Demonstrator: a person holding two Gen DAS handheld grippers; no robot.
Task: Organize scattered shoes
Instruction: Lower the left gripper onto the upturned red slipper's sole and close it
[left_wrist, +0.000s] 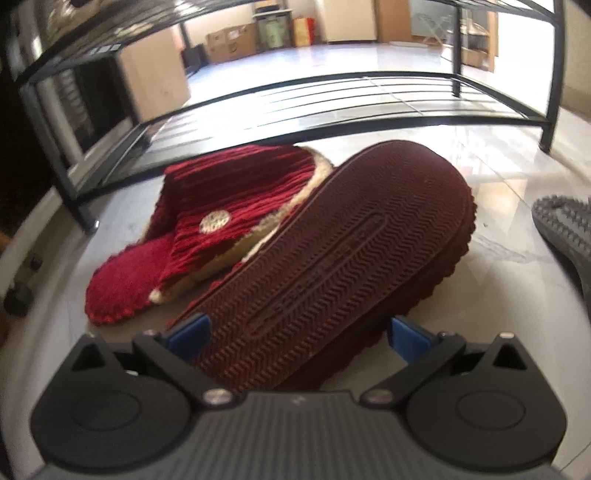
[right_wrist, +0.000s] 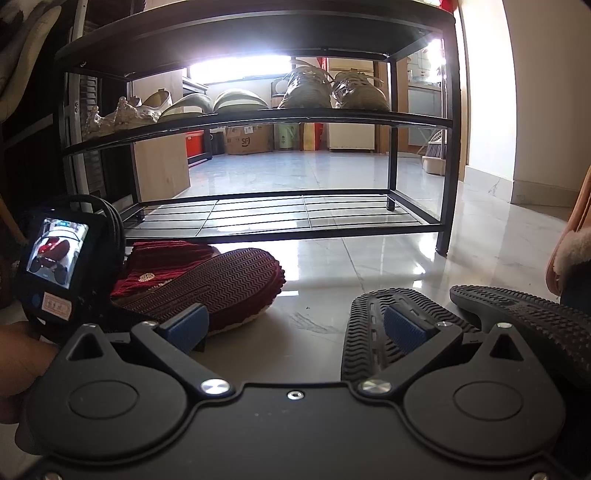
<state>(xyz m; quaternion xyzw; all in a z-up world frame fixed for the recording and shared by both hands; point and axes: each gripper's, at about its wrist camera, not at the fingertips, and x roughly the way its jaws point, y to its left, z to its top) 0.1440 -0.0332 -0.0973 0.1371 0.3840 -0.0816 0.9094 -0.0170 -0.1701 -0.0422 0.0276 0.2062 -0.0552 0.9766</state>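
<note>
Two dark red knitted slippers lie on the floor before the shoe rack. One (left_wrist: 332, 266) is flipped sole up and leans on the other (left_wrist: 221, 221), which lies upright with a cream lining. My left gripper (left_wrist: 297, 334) is open, its blue fingers either side of the overturned slipper's heel. In the right wrist view the same slippers (right_wrist: 207, 284) lie at the left, with the left gripper's body (right_wrist: 55, 258) beside them. My right gripper (right_wrist: 295, 328) is open and empty over the floor. Two black shoes (right_wrist: 376, 332) (right_wrist: 524, 314) lie sole up at the right.
A black metal shoe rack (right_wrist: 258, 118) stands ahead; its middle shelf holds several light shoes and its bottom wire shelf (right_wrist: 277, 218) is bare. A tan fur-lined boot (right_wrist: 572, 251) is at the far right. A black sole (left_wrist: 565, 229) shows at the left view's right edge.
</note>
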